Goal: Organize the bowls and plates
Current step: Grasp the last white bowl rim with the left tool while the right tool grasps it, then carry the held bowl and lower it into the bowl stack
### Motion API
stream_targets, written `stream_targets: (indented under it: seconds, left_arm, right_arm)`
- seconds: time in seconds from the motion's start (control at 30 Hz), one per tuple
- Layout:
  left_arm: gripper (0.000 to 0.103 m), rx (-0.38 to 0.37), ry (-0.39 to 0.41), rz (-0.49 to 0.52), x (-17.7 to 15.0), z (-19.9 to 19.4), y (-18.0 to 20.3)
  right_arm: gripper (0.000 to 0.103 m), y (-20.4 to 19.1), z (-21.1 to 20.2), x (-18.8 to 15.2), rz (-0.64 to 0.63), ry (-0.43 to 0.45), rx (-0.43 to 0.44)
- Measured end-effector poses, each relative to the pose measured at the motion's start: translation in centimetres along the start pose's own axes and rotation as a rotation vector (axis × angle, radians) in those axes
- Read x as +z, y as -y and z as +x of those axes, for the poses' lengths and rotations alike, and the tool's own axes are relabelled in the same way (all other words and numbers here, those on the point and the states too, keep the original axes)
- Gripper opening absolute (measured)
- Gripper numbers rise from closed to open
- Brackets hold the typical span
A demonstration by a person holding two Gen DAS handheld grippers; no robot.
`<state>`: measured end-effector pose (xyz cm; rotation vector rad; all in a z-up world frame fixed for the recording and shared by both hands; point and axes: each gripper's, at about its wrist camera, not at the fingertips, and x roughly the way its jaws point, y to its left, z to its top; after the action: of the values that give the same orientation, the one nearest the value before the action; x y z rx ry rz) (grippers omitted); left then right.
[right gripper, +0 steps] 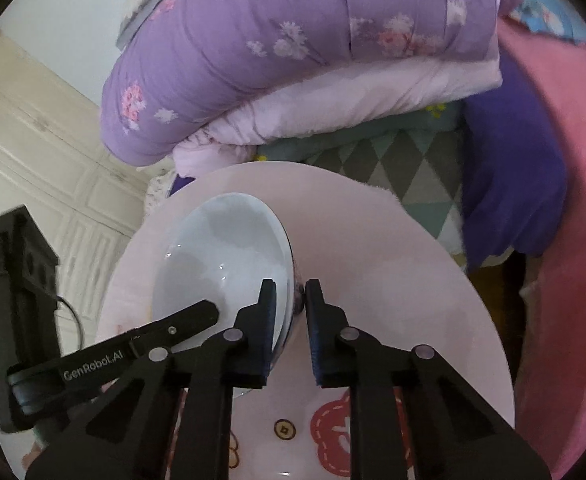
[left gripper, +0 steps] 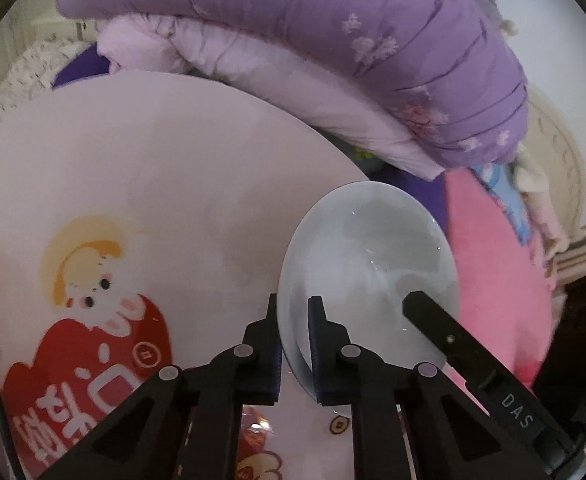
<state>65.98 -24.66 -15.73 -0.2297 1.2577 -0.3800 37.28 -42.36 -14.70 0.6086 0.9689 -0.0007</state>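
A pale white bowl (left gripper: pixel 373 256) sits on a round pinkish table (left gripper: pixel 173 160) printed with a cartoon figure. My left gripper (left gripper: pixel 293 320) is shut on the bowl's near-left rim, one finger outside the wall and one inside. A finger of the right gripper (left gripper: pixel 433 320) reaches into the bowl from the lower right. In the right wrist view the same bowl (right gripper: pixel 221 256) rests on the table (right gripper: pixel 393 280). My right gripper (right gripper: pixel 291 304) pinches its right rim. The left gripper's finger (right gripper: pixel 189 318) lies over the bowl's near-left edge.
A folded purple quilt (left gripper: pixel 333 32) with a pale lining is piled just behind the table. A pink blanket (left gripper: pixel 493 280) and a dark purple cloth (right gripper: pixel 513 180) lie to the right. Cream cabinet doors (right gripper: pixel 33 140) and a black device (right gripper: pixel 17 264) stand at the left.
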Motion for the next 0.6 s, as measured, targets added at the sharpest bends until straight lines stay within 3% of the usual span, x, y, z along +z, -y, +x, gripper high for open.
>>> stream_targets:
  seconds: [0.3,0.6]
  left_arm:
    - [0.008,-0.016,0.021,-0.008,-1.4,-2.3,-0.5]
    - [0.008,-0.024,0.068,-0.018,-4.1,-8.6,-2.9]
  right_arm:
    - [0.012,-1.2,-1.7,-1.1,-0.003,0.014,0.008]
    - [0.012,-5.4,-3.4,-2.8,-0.064,0.025,0.02]
